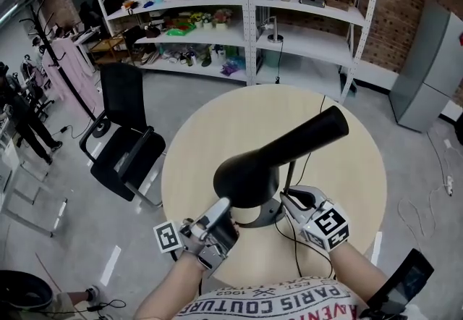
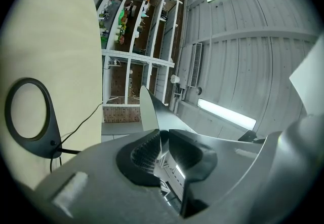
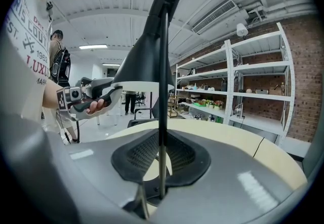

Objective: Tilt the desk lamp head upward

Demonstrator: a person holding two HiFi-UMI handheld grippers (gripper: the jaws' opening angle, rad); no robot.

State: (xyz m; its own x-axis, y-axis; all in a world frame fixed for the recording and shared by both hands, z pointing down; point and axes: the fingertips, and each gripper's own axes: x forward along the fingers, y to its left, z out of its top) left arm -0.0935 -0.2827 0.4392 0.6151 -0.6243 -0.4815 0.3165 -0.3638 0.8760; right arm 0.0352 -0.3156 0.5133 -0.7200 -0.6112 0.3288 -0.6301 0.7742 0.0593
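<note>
The rim of the lamp head (image 1: 278,156) is pinched by the left gripper (image 1: 223,204). In the left gripper view its thin edge is seen clamped between the ribbed pads (image 2: 144,149). The stem (image 3: 163,81) is gripped by the right gripper (image 3: 161,157), whose jaws are closed on the thin rod low down, near the ring base (image 1: 262,219). The head's wide mouth is turned toward the person, and its narrow end is pointed away across the table (image 1: 347,181). The lamp is set near the table's near edge. A cord (image 1: 315,137) is run from it toward the far edge. A chair (image 1: 123,145) is seen at the left, and shelves (image 1: 304,36) stand beyond.
</note>
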